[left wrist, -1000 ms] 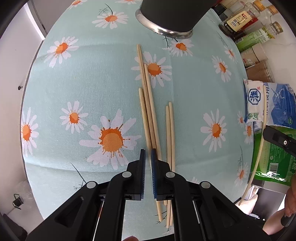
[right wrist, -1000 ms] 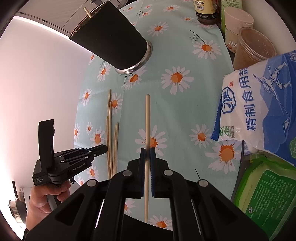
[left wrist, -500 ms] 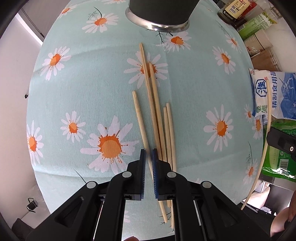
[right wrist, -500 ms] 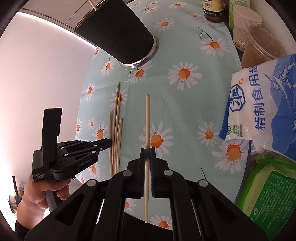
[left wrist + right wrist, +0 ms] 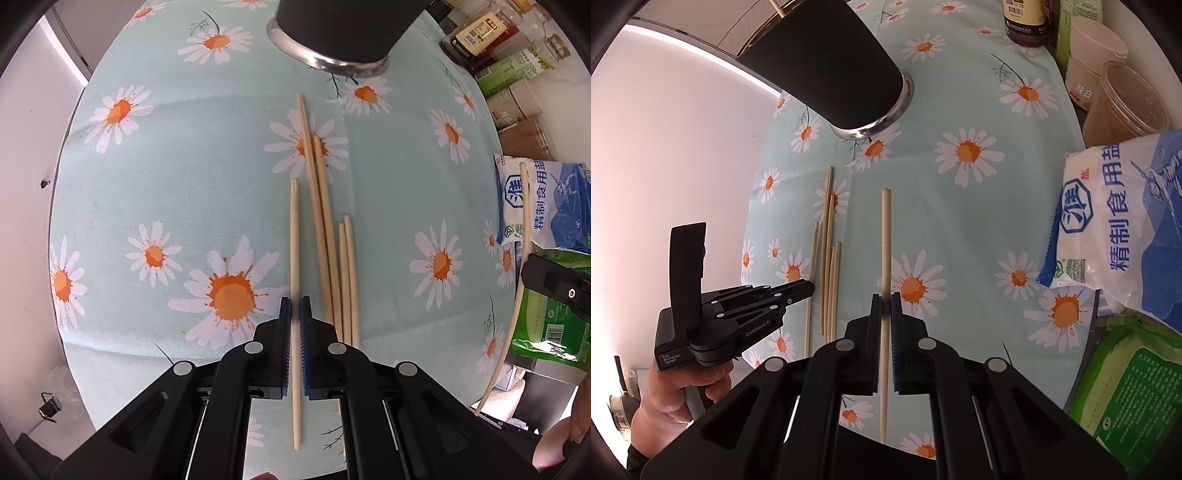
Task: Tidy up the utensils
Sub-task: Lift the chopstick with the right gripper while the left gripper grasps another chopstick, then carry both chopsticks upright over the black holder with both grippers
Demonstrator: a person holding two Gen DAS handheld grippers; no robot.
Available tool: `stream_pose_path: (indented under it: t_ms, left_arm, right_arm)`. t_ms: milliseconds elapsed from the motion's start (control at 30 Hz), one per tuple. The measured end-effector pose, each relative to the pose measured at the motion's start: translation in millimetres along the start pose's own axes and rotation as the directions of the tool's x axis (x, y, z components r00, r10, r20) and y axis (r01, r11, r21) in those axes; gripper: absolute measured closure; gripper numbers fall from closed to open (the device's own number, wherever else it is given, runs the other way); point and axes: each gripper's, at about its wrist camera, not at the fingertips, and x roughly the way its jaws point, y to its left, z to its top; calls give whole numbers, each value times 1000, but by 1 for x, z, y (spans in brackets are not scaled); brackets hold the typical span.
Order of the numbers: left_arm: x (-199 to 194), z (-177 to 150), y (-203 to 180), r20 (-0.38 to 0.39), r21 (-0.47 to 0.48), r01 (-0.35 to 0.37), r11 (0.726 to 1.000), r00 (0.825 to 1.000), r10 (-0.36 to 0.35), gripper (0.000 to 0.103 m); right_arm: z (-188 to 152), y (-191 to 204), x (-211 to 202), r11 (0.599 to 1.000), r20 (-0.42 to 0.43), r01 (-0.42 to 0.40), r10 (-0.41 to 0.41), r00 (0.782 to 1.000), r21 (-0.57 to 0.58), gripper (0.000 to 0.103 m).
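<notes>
My left gripper (image 5: 294, 314) is shut on a pale wooden chopstick (image 5: 294, 236) that points forward, lifted off the daisy tablecloth. Several more chopsticks (image 5: 328, 236) lie on the cloth just to its right. My right gripper (image 5: 885, 306) is shut on another chopstick (image 5: 885, 236), held above the cloth. The left gripper also shows in the right wrist view (image 5: 809, 287), left of the loose chopsticks (image 5: 829, 258). A black cup with a steel base (image 5: 343, 29) stands at the far side; in the right wrist view (image 5: 827, 66) a stick pokes out of it.
A salt bag (image 5: 1115, 221) and a green packet (image 5: 1130, 391) lie at the right. Bottles and jars (image 5: 1108, 88) stand at the back right. The cloth's left edge (image 5: 753, 221) drops off by a white wall.
My left gripper has lifted one chopstick out of the pile and straightened it forward. My right gripper keeps its chopstick and has moved slightly nearer the cup.
</notes>
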Motion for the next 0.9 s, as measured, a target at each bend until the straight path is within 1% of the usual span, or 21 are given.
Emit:
stream_pose_path:
  t_ms: [200, 267, 400, 533, 600, 633, 700, 733, 800, 900]
  left_arm:
    - [-17, -3, 22, 28, 6, 69, 998, 997, -70, 99]
    - [-29, -3, 29, 50, 17, 98, 995, 994, -99, 99]
    - [-55, -2, 37, 92, 41, 166, 985, 981, -170, 99]
    - [-76, -4, 42, 131, 75, 215, 974, 966, -223, 99]
    - [-87, -2, 44, 161, 102, 222, 970, 958, -236, 99]
    - [-90, -2, 36, 177, 113, 219, 969, 955, -236, 99]
    - [-96, 0, 32, 211, 142, 213, 967, 948, -240, 99]
    - [-102, 2, 31, 237, 159, 213, 964, 940, -247, 99]
    - [-110, 5, 28, 266, 179, 211, 961, 930, -254, 99]
    - [-126, 9, 26, 319, 214, 204, 955, 910, -266, 99]
  right_arm:
    - [8, 24, 5, 999, 6, 31, -31, 999, 13, 97]
    - [10, 31, 7, 999, 10, 41, -41, 999, 13, 97]
    - [14, 46, 13, 997, 15, 68, -69, 998, 21, 97]
    - [16, 60, 20, 996, 23, 83, -83, 996, 29, 97]
    - [17, 68, 22, 996, 32, 82, -83, 996, 25, 97]
    - [19, 73, 21, 997, 44, 72, -73, 996, 17, 97]
    - [21, 81, 21, 999, 59, 41, -41, 997, -9, 97]
    - [23, 86, 20, 999, 65, 26, -24, 998, -26, 97]
    - [25, 93, 17, 999, 83, 13, -8, 996, -53, 97]
    - [31, 104, 9, 995, 135, 21, -8, 991, -93, 97]
